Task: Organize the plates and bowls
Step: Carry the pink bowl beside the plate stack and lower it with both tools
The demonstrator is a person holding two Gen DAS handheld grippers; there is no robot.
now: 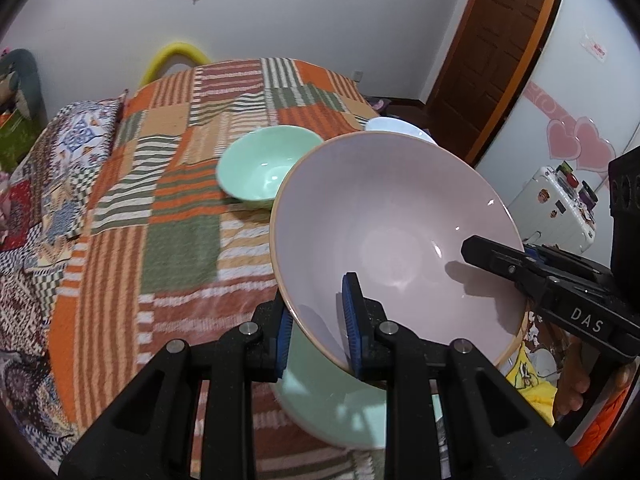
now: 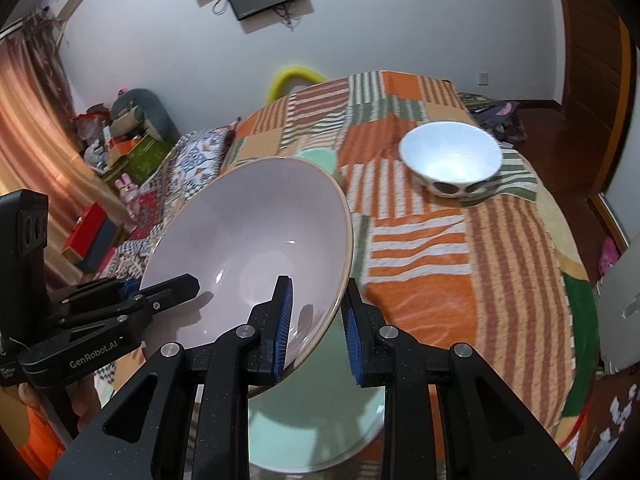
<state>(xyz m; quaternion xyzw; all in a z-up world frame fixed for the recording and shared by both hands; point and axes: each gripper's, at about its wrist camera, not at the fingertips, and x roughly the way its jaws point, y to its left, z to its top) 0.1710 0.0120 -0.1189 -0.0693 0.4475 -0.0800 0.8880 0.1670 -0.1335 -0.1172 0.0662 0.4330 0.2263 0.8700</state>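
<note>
Above the bed [image 1: 168,184], over its orange-and-green patchwork quilt, you hold one large pale lilac bowl [image 1: 392,232] between both tongs. The left tongs [image 1: 320,332] are clenched on its near rim, one blue pad inside the wall and one outside; the right tongs [image 2: 318,326] grip the opposite rim the same way. The bowl is tilted and clear of the quilt, directly over a broad mint-green dish [image 2: 316,412] that lies flat beneath it.

Progress, as judged: early to middle. One piece is in the air, not yet set down. Two pieces remain loose on the quilt: a small mint-green bowl [image 1: 268,168] and, well apart from it, a white bowl [image 2: 452,160] with dark ovals on its outer wall. No finished stack is visible.

The lilac bowl is wide, shallow-flaring, glossy, with a thin tan rim. It looks empty and clean, and no chips show.
</note>
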